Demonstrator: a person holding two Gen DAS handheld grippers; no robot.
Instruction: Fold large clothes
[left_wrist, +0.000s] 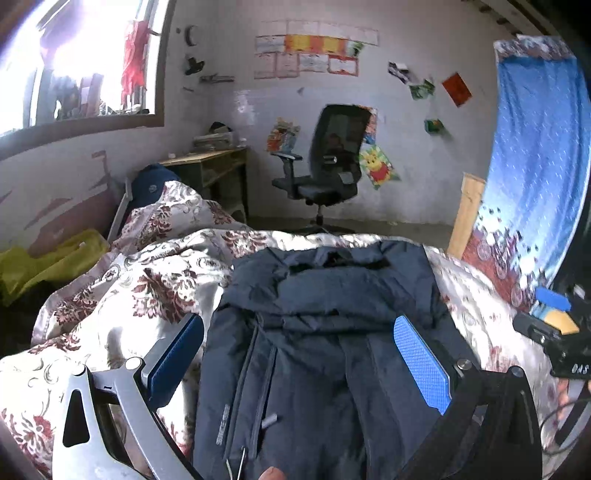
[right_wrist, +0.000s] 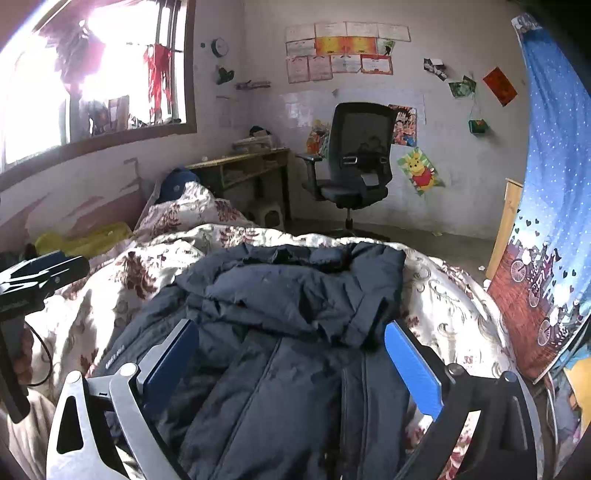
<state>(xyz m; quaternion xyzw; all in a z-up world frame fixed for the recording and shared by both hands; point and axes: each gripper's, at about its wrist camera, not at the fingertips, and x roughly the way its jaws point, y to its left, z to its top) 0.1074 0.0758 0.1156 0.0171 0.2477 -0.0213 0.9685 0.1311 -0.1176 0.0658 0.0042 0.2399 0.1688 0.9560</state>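
Both my wrist cameras sit low and close over the navy jacket on the bed, facing the office chair wall they share.

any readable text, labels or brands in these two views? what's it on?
Nothing reads cleanly.
Pale print on the navy jacket near its zipper, in both views: too blurred.
"OAS"-like marking on the right gripper: uncertain.
Wall certificates: too small.
Red paper: no legible characters.
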